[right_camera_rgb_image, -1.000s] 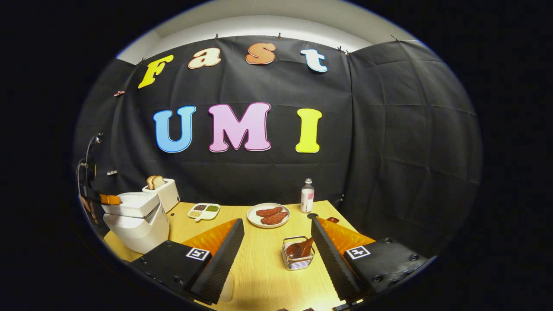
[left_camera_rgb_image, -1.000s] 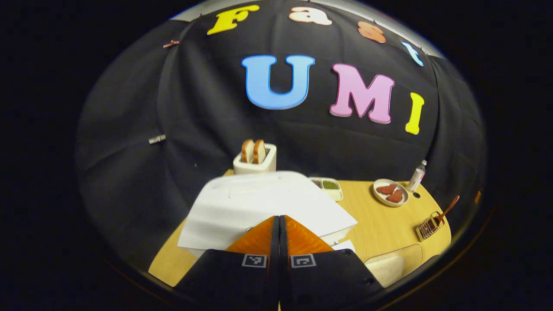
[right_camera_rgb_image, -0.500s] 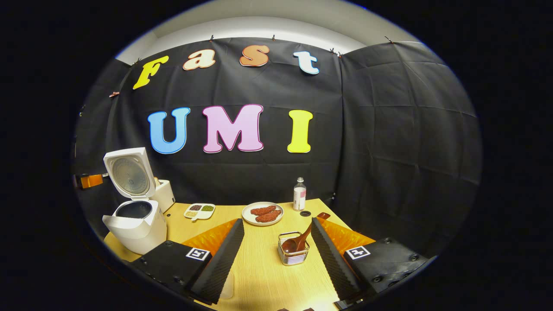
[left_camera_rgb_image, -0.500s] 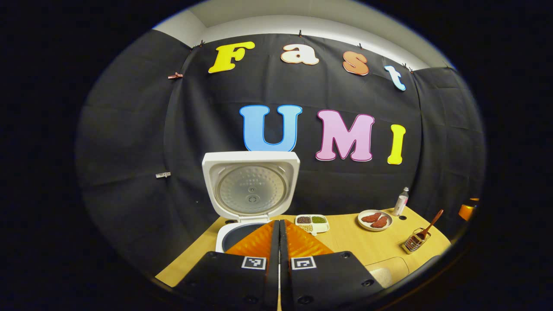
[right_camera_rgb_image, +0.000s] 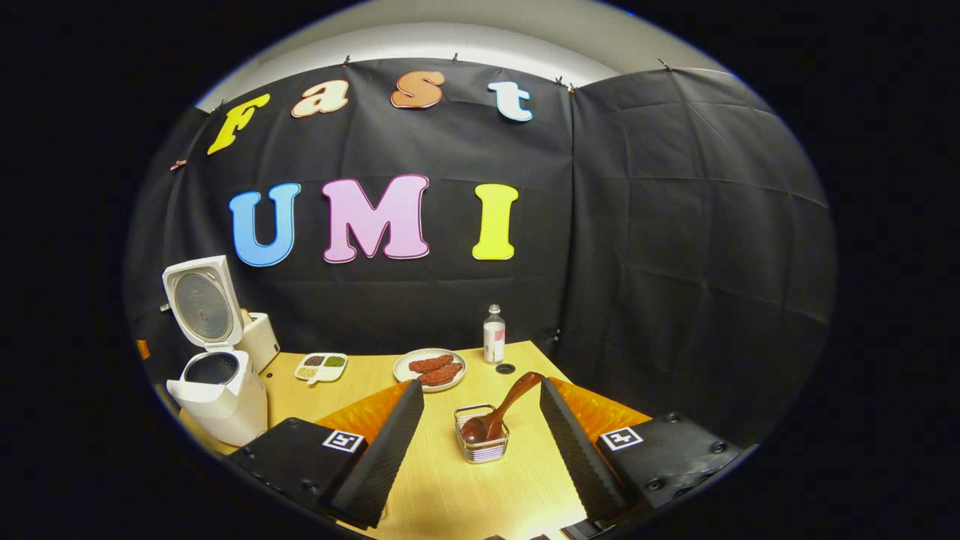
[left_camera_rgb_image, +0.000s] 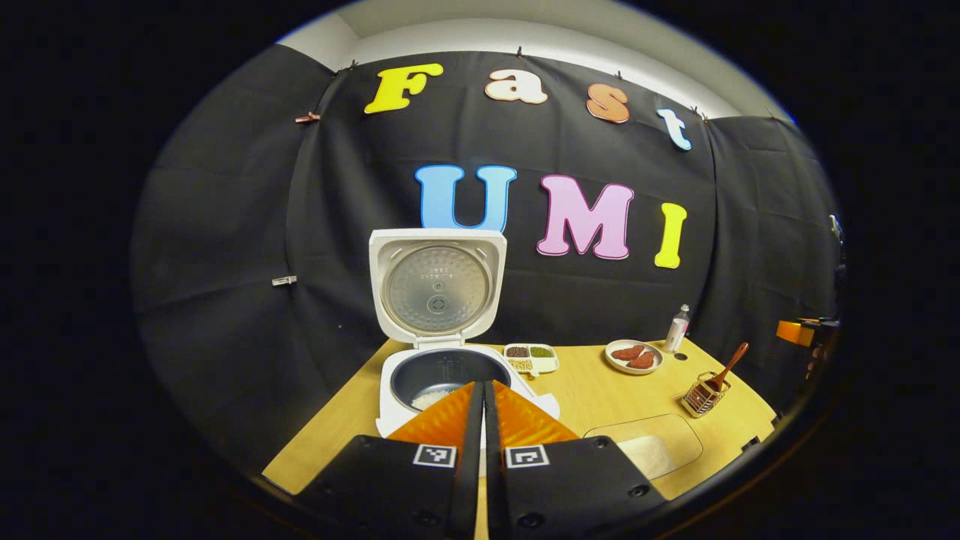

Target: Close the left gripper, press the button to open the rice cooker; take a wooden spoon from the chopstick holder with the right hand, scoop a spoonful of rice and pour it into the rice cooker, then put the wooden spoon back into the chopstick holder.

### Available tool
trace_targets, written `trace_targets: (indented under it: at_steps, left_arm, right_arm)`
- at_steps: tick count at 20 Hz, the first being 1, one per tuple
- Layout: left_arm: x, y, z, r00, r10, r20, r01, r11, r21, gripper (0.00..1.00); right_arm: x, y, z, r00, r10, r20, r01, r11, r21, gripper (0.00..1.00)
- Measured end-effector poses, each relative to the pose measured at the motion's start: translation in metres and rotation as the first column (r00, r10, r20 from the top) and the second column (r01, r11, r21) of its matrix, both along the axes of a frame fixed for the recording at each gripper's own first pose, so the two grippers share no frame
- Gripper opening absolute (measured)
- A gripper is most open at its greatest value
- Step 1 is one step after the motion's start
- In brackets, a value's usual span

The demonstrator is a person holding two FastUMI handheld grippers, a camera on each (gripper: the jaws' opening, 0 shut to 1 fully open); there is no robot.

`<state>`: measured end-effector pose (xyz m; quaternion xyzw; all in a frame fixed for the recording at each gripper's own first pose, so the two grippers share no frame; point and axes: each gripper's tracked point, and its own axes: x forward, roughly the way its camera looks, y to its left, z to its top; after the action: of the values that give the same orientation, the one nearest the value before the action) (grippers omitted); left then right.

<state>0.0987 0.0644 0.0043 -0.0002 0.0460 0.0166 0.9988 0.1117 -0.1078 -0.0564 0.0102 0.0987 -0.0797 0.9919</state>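
Observation:
The white rice cooker (left_camera_rgb_image: 442,367) stands open, its lid (left_camera_rgb_image: 437,289) upright and a little rice in the dark inner pot. My left gripper (left_camera_rgb_image: 480,390) is shut with nothing held, drawn back just in front of the cooker. In the right gripper view the cooker (right_camera_rgb_image: 217,379) is at the far left. A wooden spoon (right_camera_rgb_image: 499,409) leans in the wire chopstick holder (right_camera_rgb_image: 481,442), which sits between the fingers of my open right gripper (right_camera_rgb_image: 480,386). From the left gripper view the holder (left_camera_rgb_image: 701,397) and spoon (left_camera_rgb_image: 729,364) sit far right, beside a clear tray of rice (left_camera_rgb_image: 652,450).
A divided dish of beans (left_camera_rgb_image: 531,357), a plate with red pieces (left_camera_rgb_image: 634,356) and a small bottle (left_camera_rgb_image: 677,328) line the back of the wooden table (right_camera_rgb_image: 450,495). A toaster (right_camera_rgb_image: 259,341) stands behind the cooker. Black cloth walls close in on the table.
The cooker lid sprang from closed to fully upright. My left gripper drew back and up off the lid. My right gripper shifted so that the holder sits more centrally between its fingers.

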Motion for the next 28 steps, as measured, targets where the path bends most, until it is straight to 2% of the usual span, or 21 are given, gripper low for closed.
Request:
trace_targets:
  at_steps: [3,5,6,7,8,10,18,22,24,25,26,27,28]
  left_arm:
    - [-0.003,-0.016,0.006,1.000,0.005,0.029,-0.004,1.000,-0.016,0.17]
    - [-0.001,-0.032,0.009,0.999,-0.004,0.044,0.004,1.000,-0.018,0.34]
    - [0.000,-0.043,0.009,0.999,-0.012,0.046,0.012,1.000,-0.016,0.53]
    - [0.002,-0.051,0.010,0.999,-0.011,0.047,0.011,1.000,-0.008,0.64]
    - [0.003,-0.057,0.011,0.999,0.000,0.047,0.000,1.000,0.006,0.82]
    - [0.006,-0.072,0.008,0.999,0.011,0.031,-0.012,1.000,0.026,0.95]
    - [0.008,-0.116,-0.010,0.996,0.071,-0.062,-0.068,0.996,0.050,0.96]
    - [0.004,-0.130,-0.025,0.988,0.106,-0.114,-0.101,0.993,0.054,0.96]
    - [-0.001,-0.137,-0.031,0.984,0.119,-0.133,-0.113,0.992,0.056,0.96]
    - [-0.003,-0.140,-0.033,0.982,0.126,-0.139,-0.118,0.991,0.061,0.96]
    - [-0.006,-0.142,-0.036,0.981,0.132,-0.145,-0.123,0.990,0.069,0.96]
    - [-0.009,-0.146,-0.039,0.979,0.133,-0.154,-0.123,0.990,0.075,0.96]
    - [-0.013,-0.149,-0.042,0.978,0.137,-0.159,-0.125,0.989,0.081,0.96]
  right_arm:
    - [0.020,-0.012,-0.022,0.999,-0.004,-0.046,0.007,0.999,0.049,0.98]
    - [0.034,-0.022,-0.041,0.996,-0.001,-0.090,0.007,0.998,0.067,0.98]
    - [0.041,-0.027,-0.050,0.994,0.002,-0.111,0.007,0.997,0.079,0.98]
    - [0.048,-0.034,-0.059,0.992,0.002,-0.129,0.010,0.996,0.091,0.98]
    - [0.055,-0.041,-0.067,0.989,0.000,-0.146,0.016,0.995,0.103,0.98]
    - [0.071,-0.050,-0.085,0.983,0.004,-0.184,0.022,0.990,0.137,0.97]
    - [0.132,-0.065,-0.160,0.946,0.053,-0.320,0.037,0.963,0.267,0.99]
    - [0.161,-0.063,-0.189,0.930,0.084,-0.357,0.039,0.946,0.323,0.96]
    - [0.167,-0.062,-0.198,0.924,0.093,-0.371,0.046,0.936,0.349,0.89]
    - [0.170,-0.061,-0.204,0.920,0.098,-0.379,0.050,0.931,0.361,0.71]
    - [0.172,-0.061,-0.209,0.916,0.100,-0.388,0.056,0.927,0.370,0.71]
    - [0.173,-0.059,-0.209,0.914,0.106,-0.393,0.055,0.924,0.379,0.48]
    - [0.175,-0.055,-0.208,0.915,0.115,-0.386,0.051,0.918,0.392,0.51]
